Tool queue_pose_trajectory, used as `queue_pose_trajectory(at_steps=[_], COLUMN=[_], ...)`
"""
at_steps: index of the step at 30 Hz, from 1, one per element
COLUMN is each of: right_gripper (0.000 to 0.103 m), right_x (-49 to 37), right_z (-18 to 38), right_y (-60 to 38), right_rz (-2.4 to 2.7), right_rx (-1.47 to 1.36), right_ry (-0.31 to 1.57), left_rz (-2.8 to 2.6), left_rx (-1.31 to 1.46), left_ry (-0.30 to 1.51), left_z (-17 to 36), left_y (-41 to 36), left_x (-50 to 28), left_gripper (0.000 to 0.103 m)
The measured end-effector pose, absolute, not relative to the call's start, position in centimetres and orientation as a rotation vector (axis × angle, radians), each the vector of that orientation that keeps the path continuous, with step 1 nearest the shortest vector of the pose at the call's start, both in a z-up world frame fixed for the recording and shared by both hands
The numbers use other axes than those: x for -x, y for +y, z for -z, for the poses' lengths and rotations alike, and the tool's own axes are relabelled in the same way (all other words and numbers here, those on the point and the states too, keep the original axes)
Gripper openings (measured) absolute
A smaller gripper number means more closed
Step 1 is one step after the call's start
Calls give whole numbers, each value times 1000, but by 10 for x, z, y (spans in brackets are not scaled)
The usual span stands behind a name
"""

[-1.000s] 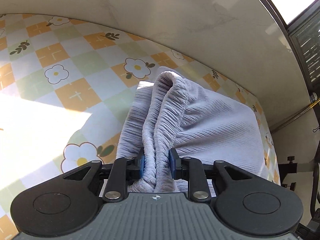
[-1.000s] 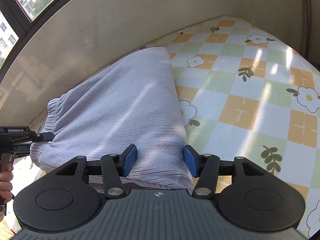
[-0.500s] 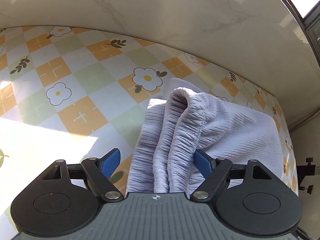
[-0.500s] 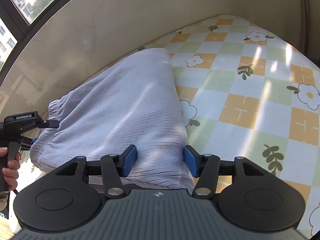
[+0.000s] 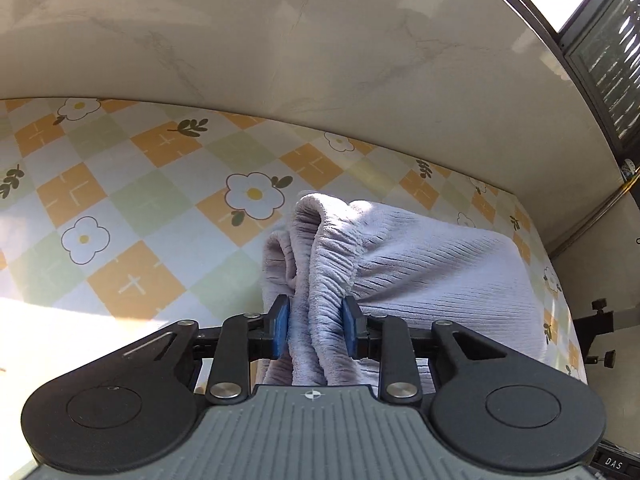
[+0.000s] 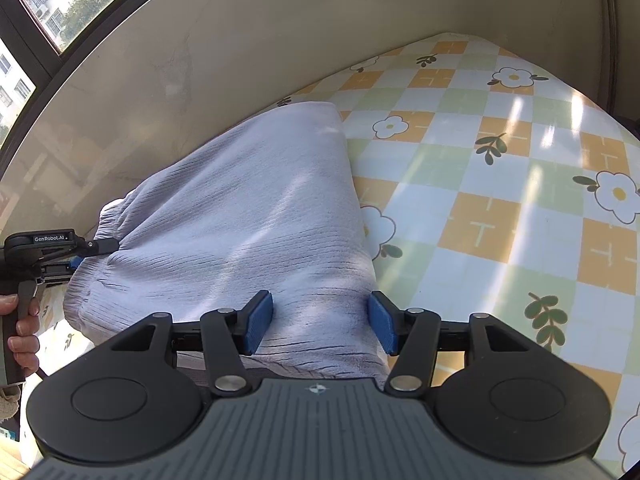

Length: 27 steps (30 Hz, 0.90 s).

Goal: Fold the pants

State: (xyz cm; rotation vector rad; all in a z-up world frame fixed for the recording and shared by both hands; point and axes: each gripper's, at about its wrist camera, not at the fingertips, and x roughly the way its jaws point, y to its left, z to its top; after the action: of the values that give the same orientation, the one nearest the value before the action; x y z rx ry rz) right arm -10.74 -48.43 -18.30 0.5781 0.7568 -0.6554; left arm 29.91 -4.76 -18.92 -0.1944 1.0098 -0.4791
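Surface: checked floral tablecloth (image 5: 132, 184) (orange, green, white squares) against a pale marbled wall (image 5: 320, 60); window (image 6: 36, 20) beyond the right gripper (image 6: 320, 322), upper left. Pants (image 6: 248, 216): lilac ribbed fabric, folded, lying ahead of both grippers. Left gripper (image 5: 314, 326) jaws closing, gathered waistband (image 5: 332, 248) between and touching both pads. Right gripper's jaws stand apart, astride the cloth.

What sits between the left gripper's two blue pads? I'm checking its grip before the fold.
The bunched elastic waistband of the lilac pants sits between the closing left gripper, seen in the left wrist view.
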Motion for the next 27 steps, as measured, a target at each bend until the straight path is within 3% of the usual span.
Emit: queue_pose_trajectory(at_steps=[3, 7, 9, 11, 20, 27], right_gripper=[57, 59, 61, 61, 61, 62], right_x=[108, 107, 104, 101, 102, 98], right_z=[184, 184, 184, 185, 193, 189], right_y=[-484, -487, -487, -486, -489, -489], right_rz=[649, 653, 649, 645, 612, 606], right_rx=[-577, -592, -574, -549, -552, -537], right_ry=[762, 761, 775, 798, 876, 891], left_rz=[443, 432, 427, 461, 567, 564], left_rx=[164, 172, 177, 184, 134, 301], left_ry=[1004, 1026, 1051, 1057, 1168, 1204], left_z=[187, 189, 186, 181, 208, 229], left_y=[-45, -41, -41, -38, -33, -19], left_x=[-296, -298, -299, -296, -272, -286], left_gripper=[62, 68, 85, 91, 95, 95])
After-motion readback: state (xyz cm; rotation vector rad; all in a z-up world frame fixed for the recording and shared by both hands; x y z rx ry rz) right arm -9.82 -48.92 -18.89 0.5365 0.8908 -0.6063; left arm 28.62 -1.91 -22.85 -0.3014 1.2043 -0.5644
